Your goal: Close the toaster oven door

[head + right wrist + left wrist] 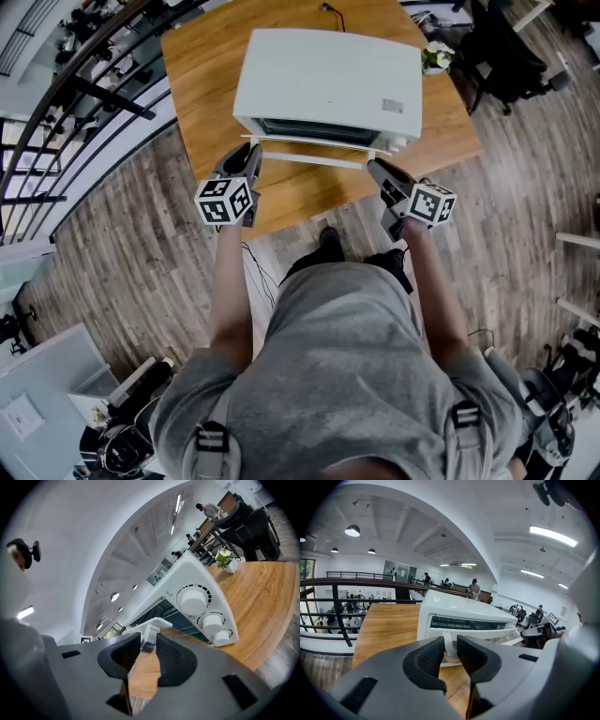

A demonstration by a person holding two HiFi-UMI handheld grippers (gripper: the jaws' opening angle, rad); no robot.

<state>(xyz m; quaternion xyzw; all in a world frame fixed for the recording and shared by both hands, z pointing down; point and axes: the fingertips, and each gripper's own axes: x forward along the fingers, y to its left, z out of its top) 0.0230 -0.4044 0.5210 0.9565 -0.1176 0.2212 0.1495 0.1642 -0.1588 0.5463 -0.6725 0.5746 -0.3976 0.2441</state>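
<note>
A white toaster oven point(328, 80) stands on a wooden table point(202, 84), its glass door point(314, 131) tipped a little outward at the top. Across the door's front runs a white bar handle point(314, 157). My left gripper point(249, 150) is at the handle's left end, and in the left gripper view the handle's post point(449, 645) fills the narrow gap between the pads of the left gripper point(450, 641). My right gripper point(373, 165) is at the right end, its jaws closed likewise on the handle's post point(149, 633), just left of the oven's knobs point(193, 598).
A small potted plant point(435, 56) sits at the table's far right corner and a power cord point(330, 11) leaves the oven's back. A black railing point(84, 94) runs along the left. An office chair point(511, 52) stands beyond the table on the right.
</note>
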